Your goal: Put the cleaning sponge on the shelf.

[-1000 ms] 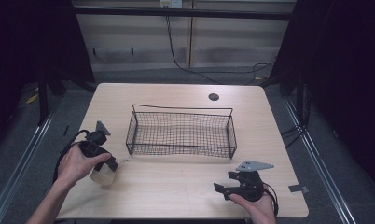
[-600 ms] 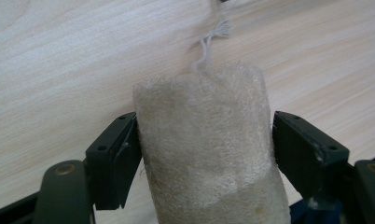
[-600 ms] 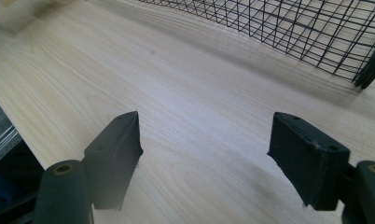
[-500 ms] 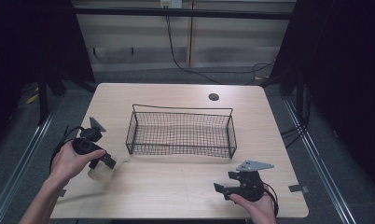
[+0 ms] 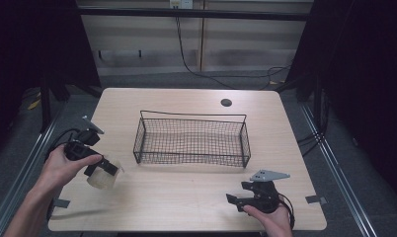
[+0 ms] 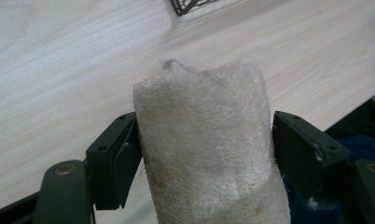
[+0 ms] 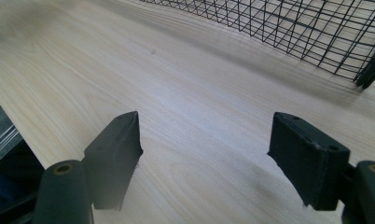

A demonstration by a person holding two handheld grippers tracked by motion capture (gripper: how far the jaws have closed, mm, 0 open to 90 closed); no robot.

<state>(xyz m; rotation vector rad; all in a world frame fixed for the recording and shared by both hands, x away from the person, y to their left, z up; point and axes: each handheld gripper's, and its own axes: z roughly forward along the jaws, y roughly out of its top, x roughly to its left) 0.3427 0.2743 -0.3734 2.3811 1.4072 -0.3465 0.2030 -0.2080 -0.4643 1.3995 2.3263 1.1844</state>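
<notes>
Lifted a little higher and drawn further toward the table's left edge than a second ago, the left gripper clamps a pale fibrous roll between its jaws, while the right gripper rests near the front edge, jaws spread wide and empty. Carrying the roll over well means a steady squeeze — it looks soft — and clearing the near wall of the wire basket, which holds nothing.
</notes>
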